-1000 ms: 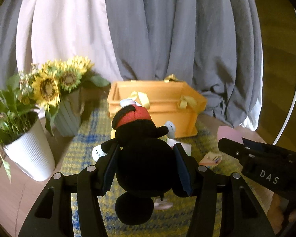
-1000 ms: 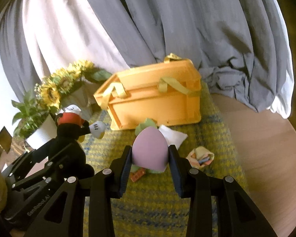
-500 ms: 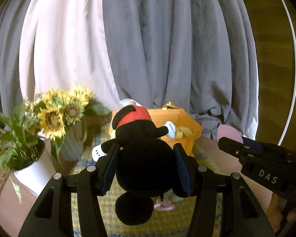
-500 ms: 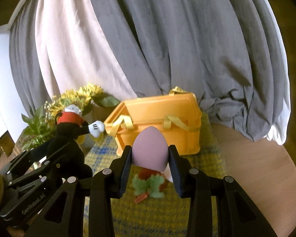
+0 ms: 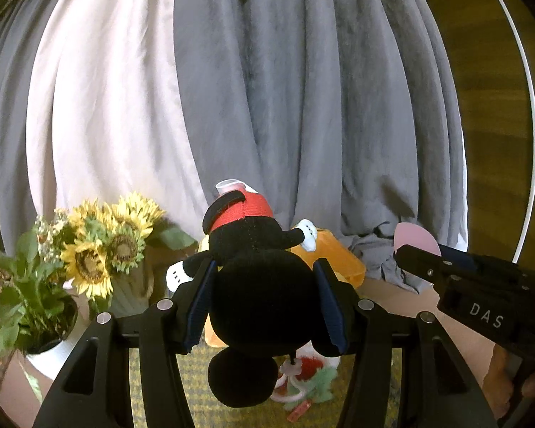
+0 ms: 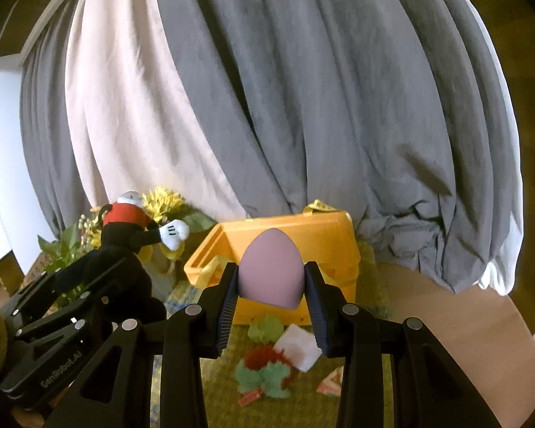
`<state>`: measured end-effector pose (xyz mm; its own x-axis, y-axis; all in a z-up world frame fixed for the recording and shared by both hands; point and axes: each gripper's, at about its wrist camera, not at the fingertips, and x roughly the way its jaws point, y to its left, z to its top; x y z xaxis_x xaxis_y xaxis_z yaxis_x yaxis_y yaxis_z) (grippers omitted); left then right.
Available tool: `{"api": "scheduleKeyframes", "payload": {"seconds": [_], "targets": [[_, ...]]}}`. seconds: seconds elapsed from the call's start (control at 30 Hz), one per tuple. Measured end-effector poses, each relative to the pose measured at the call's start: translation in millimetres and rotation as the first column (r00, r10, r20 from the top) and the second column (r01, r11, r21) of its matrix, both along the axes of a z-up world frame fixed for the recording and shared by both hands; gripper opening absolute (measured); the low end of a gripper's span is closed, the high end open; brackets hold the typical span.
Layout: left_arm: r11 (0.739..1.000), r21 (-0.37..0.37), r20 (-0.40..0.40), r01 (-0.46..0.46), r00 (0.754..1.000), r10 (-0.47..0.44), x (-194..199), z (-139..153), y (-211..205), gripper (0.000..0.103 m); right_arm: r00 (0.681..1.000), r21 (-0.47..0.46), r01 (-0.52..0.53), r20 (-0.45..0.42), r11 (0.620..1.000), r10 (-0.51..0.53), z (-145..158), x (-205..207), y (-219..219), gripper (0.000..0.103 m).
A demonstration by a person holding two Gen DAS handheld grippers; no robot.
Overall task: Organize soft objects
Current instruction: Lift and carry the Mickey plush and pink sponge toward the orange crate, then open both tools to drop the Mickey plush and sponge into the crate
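My left gripper [image 5: 265, 303] is shut on a black mouse plush toy [image 5: 260, 285] with red shorts and white gloves, held up in the air; it also shows in the right wrist view [image 6: 125, 249]. My right gripper [image 6: 271, 301] is shut on a pink egg-shaped sponge [image 6: 270, 274], held above the table in front of an open orange box [image 6: 324, 246]. The box [image 5: 339, 260] is mostly hidden behind the plush in the left wrist view. A red and green soft toy [image 6: 265, 371], a white cloth [image 6: 299, 347] and a small patterned pouch [image 6: 333, 385] lie on the yellow mat [image 6: 224, 396].
Sunflowers in a grey vase [image 5: 103, 246] and a green plant in a white pot [image 5: 35, 306] stand at the left. Grey and white curtains [image 6: 267, 107] hang behind the table. Bare wooden tabletop [image 6: 463, 339] lies to the right of the mat.
Both grippers have risen with their loads and tilted upward; the box and table sank lower in both views and more curtain shows.
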<state>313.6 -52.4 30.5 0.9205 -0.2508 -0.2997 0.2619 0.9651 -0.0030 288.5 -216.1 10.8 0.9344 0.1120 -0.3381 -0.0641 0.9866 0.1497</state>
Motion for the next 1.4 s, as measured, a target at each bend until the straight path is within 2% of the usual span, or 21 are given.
{"api": "scheduleKeyframes", "payload": {"seconds": [0.67,1.17,1.4], "targets": [[1.0,0.014,0.07,-0.006,0.998,0.005,59,16,-2,0.055,0.998,-0.01,-0.008,0.068,1.0,0.008,22,52,-2,0.038],[1.0,0.03,0.038,-0.004,0.999,0.003,127,7,-16,0.055,1.0,0.018,-0.014,0.025,1.0,0.013,16,122,-15,0.038],[1.0,0.03,-0.023,0.004,1.0,-0.003,169,-10,-22,0.055,1.0,0.01,-0.01,-0.023,1.0,0.01,5,158,-19,0.038]]}}
